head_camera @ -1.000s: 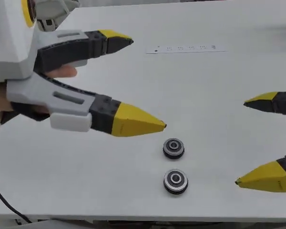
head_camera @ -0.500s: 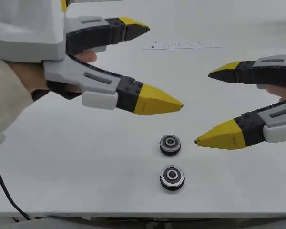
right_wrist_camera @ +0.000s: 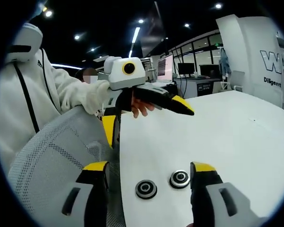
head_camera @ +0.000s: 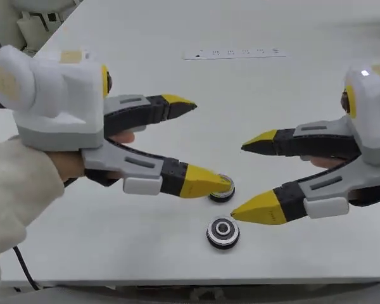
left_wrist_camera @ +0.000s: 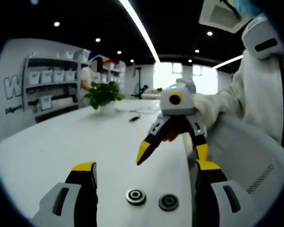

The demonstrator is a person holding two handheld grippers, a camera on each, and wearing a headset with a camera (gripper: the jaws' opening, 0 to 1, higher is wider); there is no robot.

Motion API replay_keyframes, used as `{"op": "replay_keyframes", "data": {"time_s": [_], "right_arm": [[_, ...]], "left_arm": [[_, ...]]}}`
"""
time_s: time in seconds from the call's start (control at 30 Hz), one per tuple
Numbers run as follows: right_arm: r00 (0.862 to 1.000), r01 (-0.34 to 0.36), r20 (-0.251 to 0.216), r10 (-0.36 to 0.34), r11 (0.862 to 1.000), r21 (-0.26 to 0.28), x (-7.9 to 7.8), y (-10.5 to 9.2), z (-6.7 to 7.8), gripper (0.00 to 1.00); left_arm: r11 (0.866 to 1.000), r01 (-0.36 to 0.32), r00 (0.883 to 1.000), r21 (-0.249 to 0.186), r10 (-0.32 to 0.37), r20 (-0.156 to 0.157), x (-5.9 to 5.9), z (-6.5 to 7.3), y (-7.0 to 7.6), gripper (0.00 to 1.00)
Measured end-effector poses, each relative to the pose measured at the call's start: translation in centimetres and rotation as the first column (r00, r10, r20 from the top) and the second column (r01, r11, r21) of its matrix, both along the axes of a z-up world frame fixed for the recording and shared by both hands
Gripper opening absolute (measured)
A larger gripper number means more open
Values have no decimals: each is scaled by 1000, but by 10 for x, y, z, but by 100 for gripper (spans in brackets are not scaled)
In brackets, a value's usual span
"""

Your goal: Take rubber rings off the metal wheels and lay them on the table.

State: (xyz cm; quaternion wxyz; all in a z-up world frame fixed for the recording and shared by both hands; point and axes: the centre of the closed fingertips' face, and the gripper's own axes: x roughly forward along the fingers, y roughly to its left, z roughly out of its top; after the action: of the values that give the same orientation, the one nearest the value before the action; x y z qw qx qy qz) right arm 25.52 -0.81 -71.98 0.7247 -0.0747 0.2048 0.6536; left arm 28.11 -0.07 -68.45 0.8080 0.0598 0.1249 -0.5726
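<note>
Two small metal wheels with black rubber rings lie flat near the table's front edge: the near wheel (head_camera: 223, 232) and the far wheel (head_camera: 223, 192), which the left gripper's lower jaw tip partly covers. My left gripper (head_camera: 212, 144) comes in from the left, open, its jaws bracketing the far wheel from above. From the right my right gripper (head_camera: 239, 181) is open too, its lower tip just above the near wheel. In the left gripper view both wheels (left_wrist_camera: 136, 196) (left_wrist_camera: 168, 202) sit between the open jaws of the left gripper (left_wrist_camera: 145, 166). The right gripper (right_wrist_camera: 150, 166) frames both wheels (right_wrist_camera: 146, 188) (right_wrist_camera: 180, 178).
A white power strip (head_camera: 236, 54) lies far back on the white table (head_camera: 114, 247). A black cable (head_camera: 19, 272) hangs off the front left edge. A grey mesh chair (right_wrist_camera: 57, 156) stands by the table. A potted plant (left_wrist_camera: 102, 94) sits on the table's far end.
Both grippers have come down and inward over the wheels; the right one moved in from the right edge. The wheels have not moved.
</note>
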Motion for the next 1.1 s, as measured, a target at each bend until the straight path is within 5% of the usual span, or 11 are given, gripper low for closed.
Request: {"op": "replay_keyframes", "data": {"time_s": [0.4, 0.8, 1.1], "right_arm": [[998, -66, -26, 64, 994, -84, -19, 2, -38, 52], [995, -102, -33, 98, 984, -148, -26, -1, -62, 45], [996, -89, -27, 85, 981, -175, -22, -5, -70, 35]], "left_arm": [[996, 30, 999, 88, -27, -34, -19, -37, 2, 79], [990, 83, 993, 111, -73, -91, -32, -61, -5, 61], [986, 104, 992, 127, -94, -82, -36, -70, -10, 44]]}}
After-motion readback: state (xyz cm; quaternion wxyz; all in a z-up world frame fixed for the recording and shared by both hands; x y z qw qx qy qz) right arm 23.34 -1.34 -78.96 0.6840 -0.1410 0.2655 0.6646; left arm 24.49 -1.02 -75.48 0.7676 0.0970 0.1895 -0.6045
